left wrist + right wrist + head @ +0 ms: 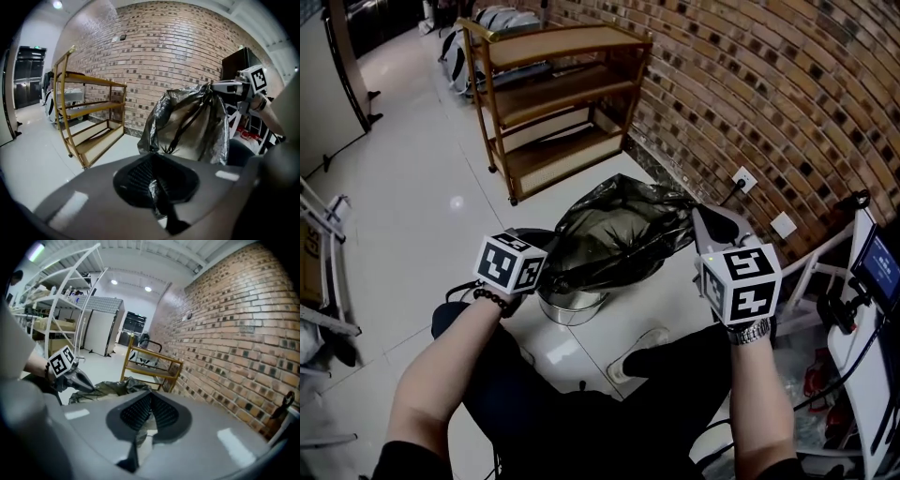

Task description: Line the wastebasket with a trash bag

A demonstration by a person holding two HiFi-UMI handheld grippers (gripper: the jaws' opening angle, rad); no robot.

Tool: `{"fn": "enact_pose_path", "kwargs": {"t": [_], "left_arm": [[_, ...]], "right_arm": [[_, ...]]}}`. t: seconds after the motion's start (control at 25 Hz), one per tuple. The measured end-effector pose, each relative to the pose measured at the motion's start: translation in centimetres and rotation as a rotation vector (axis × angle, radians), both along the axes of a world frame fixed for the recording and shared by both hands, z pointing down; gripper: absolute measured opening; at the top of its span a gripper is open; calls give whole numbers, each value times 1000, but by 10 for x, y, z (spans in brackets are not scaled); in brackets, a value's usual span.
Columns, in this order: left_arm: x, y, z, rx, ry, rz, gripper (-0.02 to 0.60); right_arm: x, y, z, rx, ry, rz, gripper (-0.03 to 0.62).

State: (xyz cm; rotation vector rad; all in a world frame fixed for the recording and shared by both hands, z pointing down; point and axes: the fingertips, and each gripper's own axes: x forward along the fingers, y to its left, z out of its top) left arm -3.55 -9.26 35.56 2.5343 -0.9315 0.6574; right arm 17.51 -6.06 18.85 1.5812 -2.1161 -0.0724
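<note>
A dark, shiny trash bag (pixel 619 230) hangs stretched between my two grippers, above a round metal wastebasket (pixel 572 307) on the white floor. My left gripper (pixel 553 274) is shut on the bag's near-left edge; in the left gripper view a strip of film (pixel 154 190) is pinched between the closed jaws. My right gripper (pixel 701 217) is shut on the bag's right edge, with film (pixel 140 430) caught in its jaws. Seen from the left gripper, the bag (pixel 192 124) billows toward the right gripper (pixel 220 86). The bag hides most of the basket's mouth.
A wooden shelf unit (pixel 553 94) stands behind the basket, against a brick wall (pixel 769 84) with outlets (pixel 742 178). A white frame and equipment (pixel 862 281) crowd the right side. The person's legs and a shoe (pixel 637 352) are just in front of the basket.
</note>
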Motion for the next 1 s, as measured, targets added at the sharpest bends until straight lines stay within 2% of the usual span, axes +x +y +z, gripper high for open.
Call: {"fn": "enact_pose_path", "kwargs": {"t": [0.24,0.48,0.64,1.0], "left_arm": [[-31,12,-30,31,-29,-44,3],[-55,14,-20,25,-79,-87,3],[-60,16,-7,8,-120,-87,3],[-60,12,15,-62,-154,-77,3]], "right_arm": [[-13,4,17,1,-78,-43,3],[-31,4,43,-1,-90,-82,3],[-33,3,57,-12,-82,-87,3],[-28,-1,88,-87,-98,-74,3]]}}
